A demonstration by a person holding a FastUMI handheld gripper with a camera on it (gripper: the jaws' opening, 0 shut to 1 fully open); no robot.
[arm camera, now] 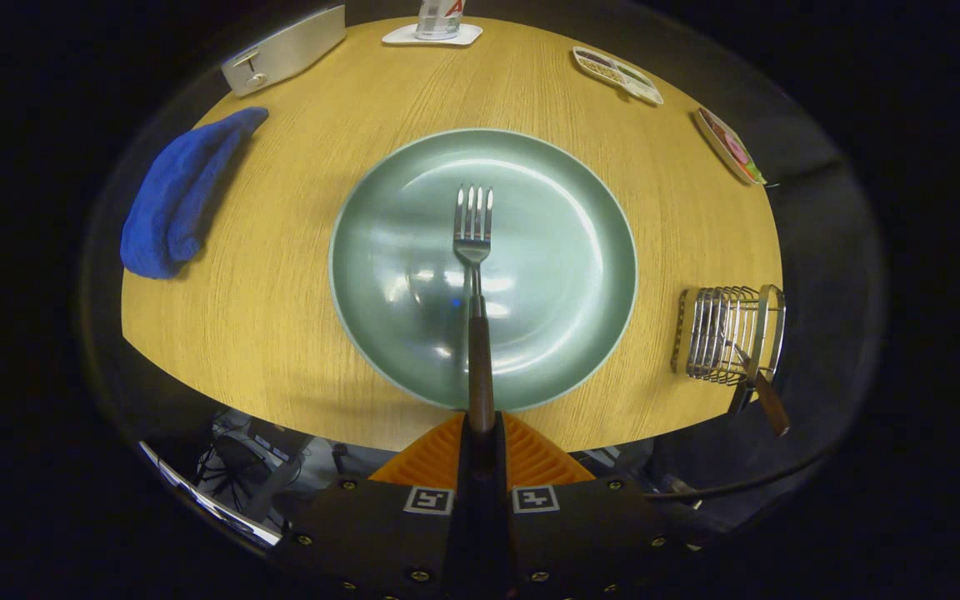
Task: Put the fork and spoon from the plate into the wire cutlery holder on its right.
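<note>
Wooden round tabletop [297, 275] carries, at its middle, one pale green round plate [563, 250]. Your gripper [481, 433] has its fingers pressed together on the brown wooden handle of the steel fork [474, 250], pinching it near the handle's end. From the fingers the fork runs straight ahead over the plate, tines pointing away from you above the plate's centre; whether the tines touch the plate you cannot tell. To the right of the plate, well apart from the fingers, stands the chrome wire cutlery holder [717, 333], with a brown-handled utensil [767, 400] leaning out of its near side. To the left of the plate lies a crumpled blue cloth [176, 200]. Beyond that, at the far edge, sits a silver rectangular box [284, 50].
</note>
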